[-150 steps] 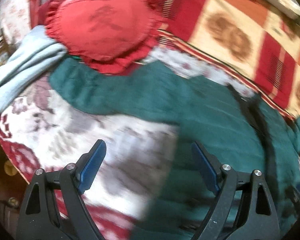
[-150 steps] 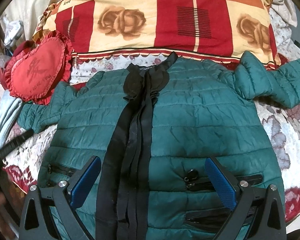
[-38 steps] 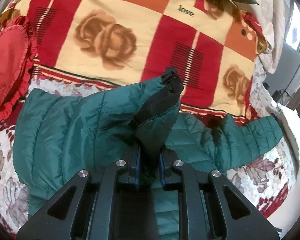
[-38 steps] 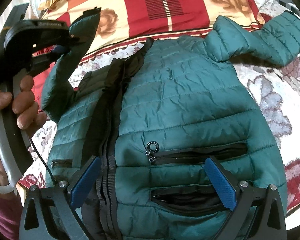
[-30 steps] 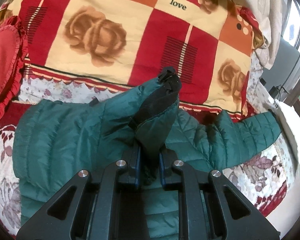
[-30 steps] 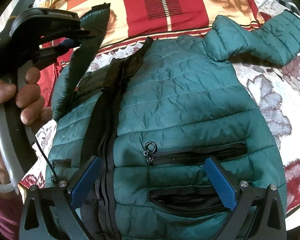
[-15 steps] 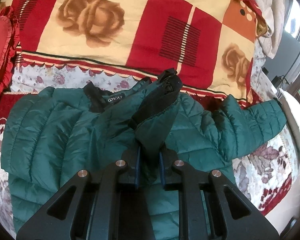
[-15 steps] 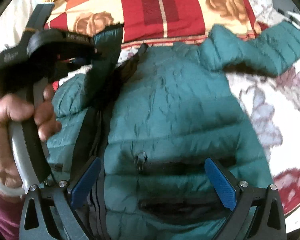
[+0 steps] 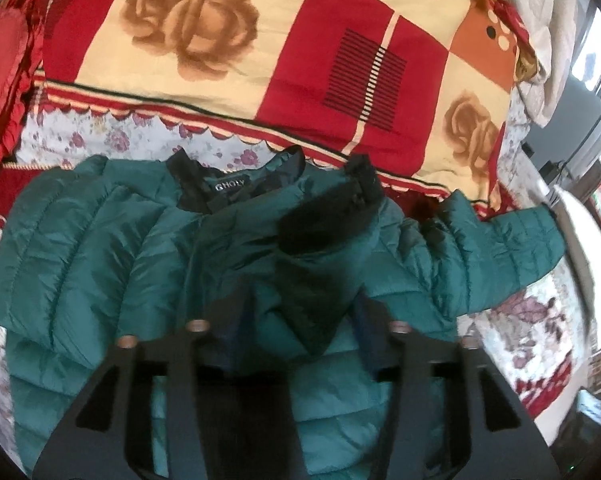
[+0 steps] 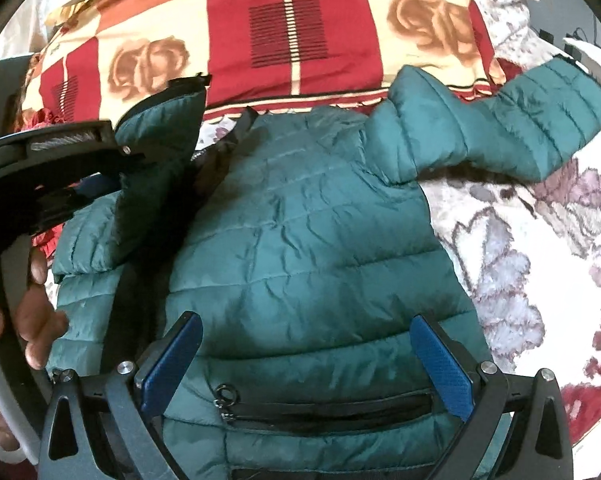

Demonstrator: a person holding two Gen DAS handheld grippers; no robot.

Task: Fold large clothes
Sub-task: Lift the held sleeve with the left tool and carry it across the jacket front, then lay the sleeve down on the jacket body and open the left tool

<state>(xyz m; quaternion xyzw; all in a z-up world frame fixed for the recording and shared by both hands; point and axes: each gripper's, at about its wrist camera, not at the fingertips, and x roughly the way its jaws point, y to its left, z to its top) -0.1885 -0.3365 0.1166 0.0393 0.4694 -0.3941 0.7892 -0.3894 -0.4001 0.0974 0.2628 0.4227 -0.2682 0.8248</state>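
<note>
We see a bed covered by a floral bedspread (image 10: pixel 512 264), with a red, cream and orange rose-patterned quilt (image 9: pixel 228 40) lying across its far side and a red ruffled cushion (image 9: pixel 0 80) at the left edge. On the bedspread we find the green quilted jacket (image 10: pixel 308 240) spread front up, collar toward the quilt, one sleeve (image 10: pixel 500 120) stretched out to the right. The other sleeve (image 9: pixel 312 264) is folded over the jacket's chest, its black-lined cuff (image 9: pixel 332 216) near the collar label. Our left gripper (image 9: pixel 300 320) is over that folded sleeve with its jaws opening; the sleeve end sits between them and the pads look to have parted from it, though the view is blurred. A hand (image 10: pixel 28 320) holds this gripper's handle. Our right gripper (image 10: pixel 304 356) hangs wide apart above the jacket's lower front, holding nothing, just above a zipped pocket (image 10: pixel 328 408) with a ring pull (image 10: pixel 225 394).
</note>
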